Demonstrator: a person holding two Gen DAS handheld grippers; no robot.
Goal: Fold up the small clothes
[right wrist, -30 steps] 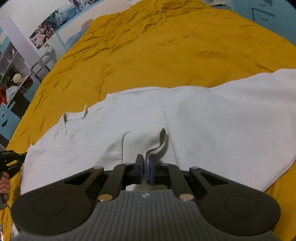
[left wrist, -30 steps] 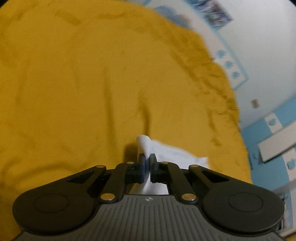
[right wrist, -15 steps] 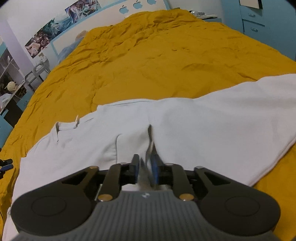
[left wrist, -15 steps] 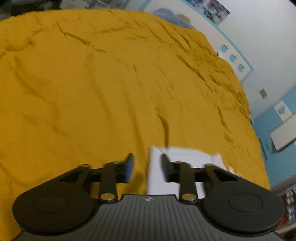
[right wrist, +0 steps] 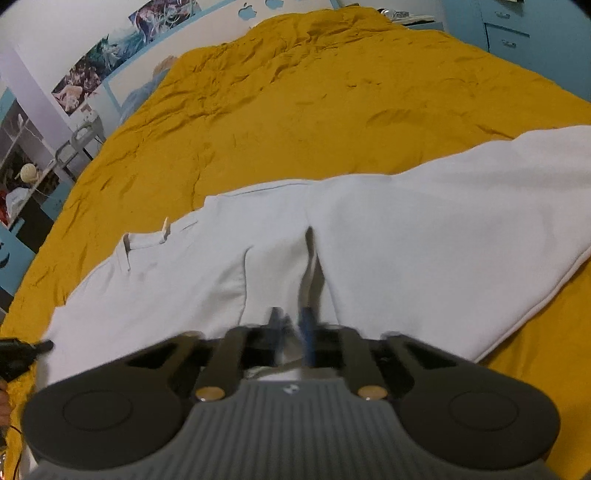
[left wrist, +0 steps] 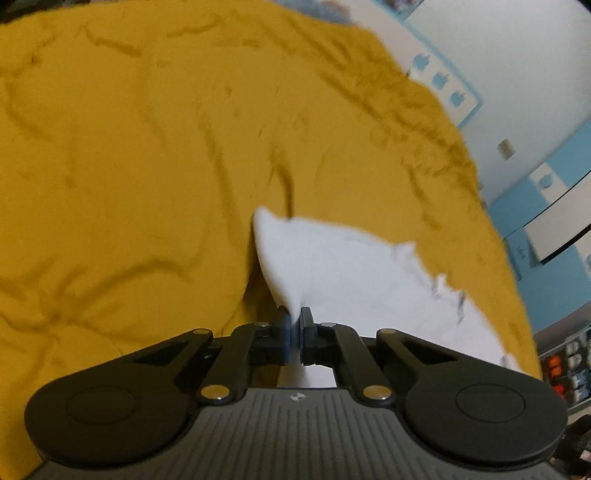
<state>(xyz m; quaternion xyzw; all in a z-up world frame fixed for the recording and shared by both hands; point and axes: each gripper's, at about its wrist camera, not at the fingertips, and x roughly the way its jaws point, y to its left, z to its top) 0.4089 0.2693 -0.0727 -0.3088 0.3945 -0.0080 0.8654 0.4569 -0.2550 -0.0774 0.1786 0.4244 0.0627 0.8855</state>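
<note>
White shorts (right wrist: 424, 229) lie spread on the yellow bedspread (right wrist: 295, 96), waistband to the left. My right gripper (right wrist: 292, 325) hovers over the crotch seam, jaws slightly apart and blurred, a fold of fabric standing between them. In the left wrist view my left gripper (left wrist: 294, 325) is shut on a corner of the white shorts (left wrist: 351, 266) and lifts it off the bedspread (left wrist: 129, 147). The left gripper's tip also shows at the left edge of the right wrist view (right wrist: 22, 350).
The bed's edge runs along the right of the left wrist view, with a blue and white wall (left wrist: 517, 92) beyond. Shelves (right wrist: 22, 177) stand left of the bed and blue drawers (right wrist: 517, 33) at far right.
My left gripper opened half a second ago and has now shut again on the shorts' corner. My right gripper, shut on the crotch fold a second ago, has parted its jaws.
</note>
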